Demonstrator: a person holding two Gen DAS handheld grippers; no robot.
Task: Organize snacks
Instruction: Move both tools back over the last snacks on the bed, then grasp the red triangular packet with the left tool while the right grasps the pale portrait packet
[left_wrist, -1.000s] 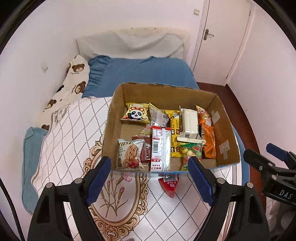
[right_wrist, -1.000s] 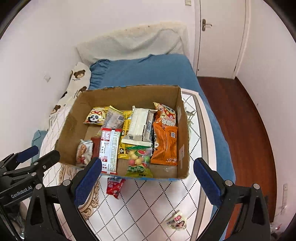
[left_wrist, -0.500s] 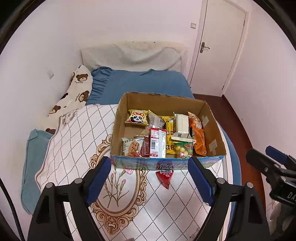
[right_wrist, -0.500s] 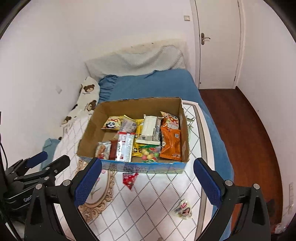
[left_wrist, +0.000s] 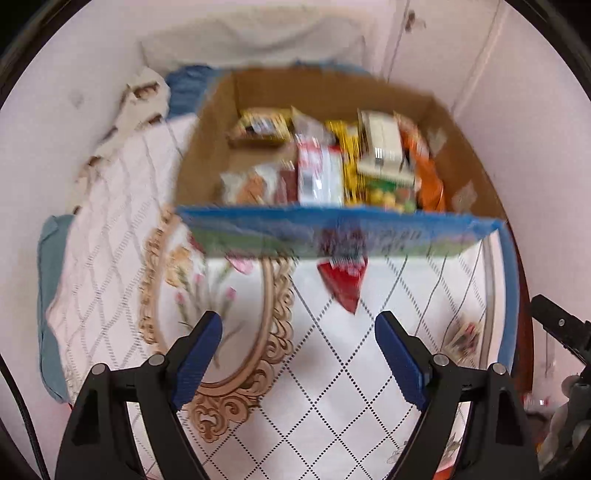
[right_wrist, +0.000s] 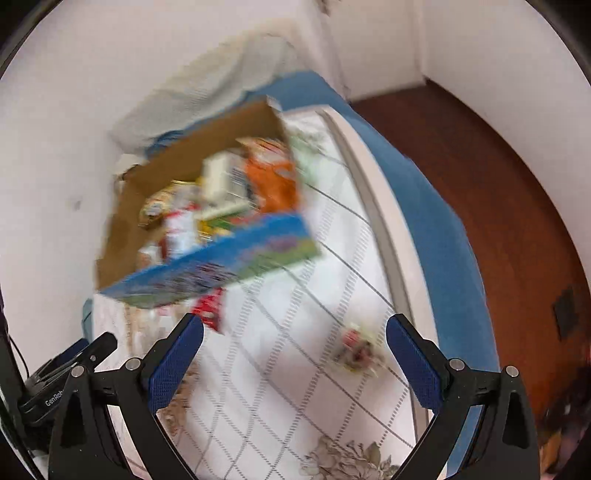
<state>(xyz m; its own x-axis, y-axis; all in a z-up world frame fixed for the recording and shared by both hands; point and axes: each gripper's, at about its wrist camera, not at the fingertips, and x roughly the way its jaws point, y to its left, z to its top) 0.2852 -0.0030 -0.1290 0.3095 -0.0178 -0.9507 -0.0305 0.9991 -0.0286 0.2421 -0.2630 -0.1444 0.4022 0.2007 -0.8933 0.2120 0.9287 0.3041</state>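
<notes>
We moved our left gripper (left_wrist: 298, 345) and right gripper (right_wrist: 294, 349) down closer to the snack box (left_wrist: 325, 230), both wide open and empty.

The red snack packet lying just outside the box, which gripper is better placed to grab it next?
Probably left: the red packet lies ahead between the open left gripper fingers; it sits off to one side of the right gripper.

left gripper (left_wrist: 298, 354) open, right gripper (right_wrist: 294, 358) open

Black left gripper (left_wrist: 298, 332) with blue-padded jaws, silver screws.
</notes>
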